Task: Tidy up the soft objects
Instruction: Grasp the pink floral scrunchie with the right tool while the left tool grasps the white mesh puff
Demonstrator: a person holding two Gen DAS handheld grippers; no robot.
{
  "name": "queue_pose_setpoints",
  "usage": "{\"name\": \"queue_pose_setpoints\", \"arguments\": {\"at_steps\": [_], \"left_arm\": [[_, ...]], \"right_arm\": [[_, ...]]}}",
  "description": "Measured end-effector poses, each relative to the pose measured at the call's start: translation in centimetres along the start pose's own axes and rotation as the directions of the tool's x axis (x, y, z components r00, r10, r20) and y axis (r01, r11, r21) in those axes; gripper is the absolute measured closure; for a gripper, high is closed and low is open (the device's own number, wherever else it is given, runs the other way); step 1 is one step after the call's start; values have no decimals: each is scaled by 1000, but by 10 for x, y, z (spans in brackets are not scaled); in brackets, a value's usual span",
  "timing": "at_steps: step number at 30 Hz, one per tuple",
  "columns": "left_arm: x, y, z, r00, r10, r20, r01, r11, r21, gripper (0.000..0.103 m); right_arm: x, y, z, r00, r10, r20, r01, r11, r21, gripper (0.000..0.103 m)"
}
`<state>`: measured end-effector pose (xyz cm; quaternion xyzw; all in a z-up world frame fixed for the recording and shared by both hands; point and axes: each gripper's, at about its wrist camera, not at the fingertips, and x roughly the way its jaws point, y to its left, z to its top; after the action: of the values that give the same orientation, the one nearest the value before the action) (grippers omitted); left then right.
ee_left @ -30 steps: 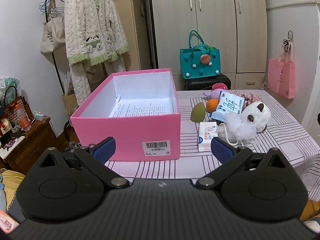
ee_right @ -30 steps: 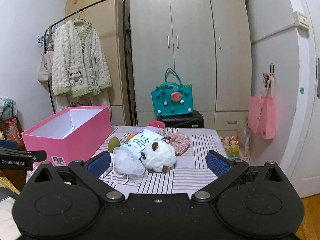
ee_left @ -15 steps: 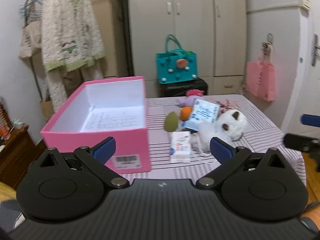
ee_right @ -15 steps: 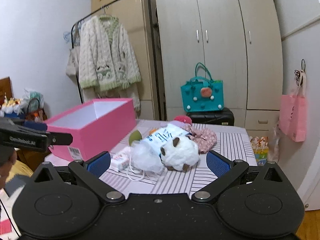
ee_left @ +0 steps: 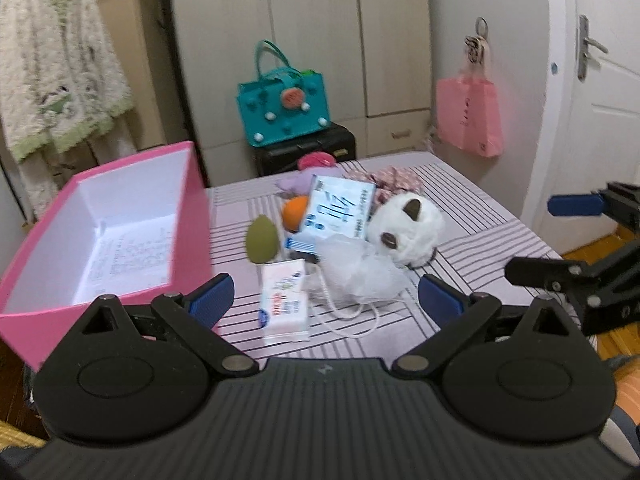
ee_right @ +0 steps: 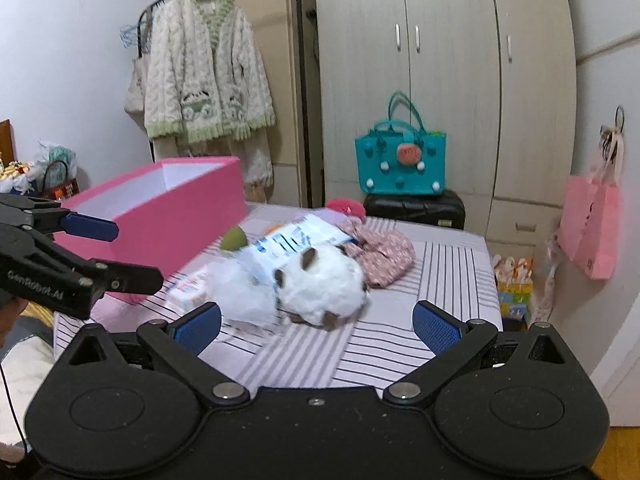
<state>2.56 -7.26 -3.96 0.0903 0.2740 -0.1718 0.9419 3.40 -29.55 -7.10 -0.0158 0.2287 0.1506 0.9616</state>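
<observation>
Both grippers hover above the near edge of the tabletop [ee_left: 460,216], fingers apart and holding nothing: the left gripper [ee_left: 326,298] and the right gripper [ee_right: 316,322]. The soft things lie in a heap at the middle: plush [ee_left: 404,228], mesh sponge [ee_left: 356,272], tissue pack [ee_left: 284,304]. The pink box [ee_left: 100,316] stands at the left edge.

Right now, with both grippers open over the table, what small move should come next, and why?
Probably ease the right gripper forward and down onto the white plush toy. Its jaws are wide apart and empty, the toy lies right ahead of them at the near edge of the pile, and the pink box holds no soft objects yet. The left gripper is open too, nearer the tissue pack.
</observation>
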Motion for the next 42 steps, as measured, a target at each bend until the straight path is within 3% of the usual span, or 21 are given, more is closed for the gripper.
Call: {"name": "queue_pose_setpoints", "arguments": {"at_steps": [5,12,19,25,27,33,35,39,42], "left_arm": [[30,-10,3,999,-31,-41,33,998,46,4],[69,-24,5,997,-33,-66,41,991,128,11],[105,-15,12,988,-57,-146,72,992,102,14],[105,-22,11,991,-73,-111,93,977,193,14],[108,-20,11,988,-81,-134,103,980,170,14],[118,-9,17,977,-110,-180,129,987,93,35],[119,-7,17,975,-119,-190,134,988,74,35],[123,-7,17,973,-118,-196,131,990,57,35],[126,-7,19,973,-118,-197,129,991,44,41]], "right_arm": [[24,-26,10,998,20,-62,-18,999,43,0],[50,-52,39,995,72,-67,-68,996,57,0],[109,-80,66,985,97,-143,-84,992,95,0],[162,-103,76,967,137,-216,-96,977,189,0],[176,-104,78,957,156,-243,-110,975,195,0],[206,-95,77,919,197,-342,-162,978,128,0],[214,-93,77,904,208,-373,-185,978,98,0],[229,-86,76,897,171,-407,-177,984,23,0],[234,-84,75,902,167,-397,-179,984,6,1]]}}
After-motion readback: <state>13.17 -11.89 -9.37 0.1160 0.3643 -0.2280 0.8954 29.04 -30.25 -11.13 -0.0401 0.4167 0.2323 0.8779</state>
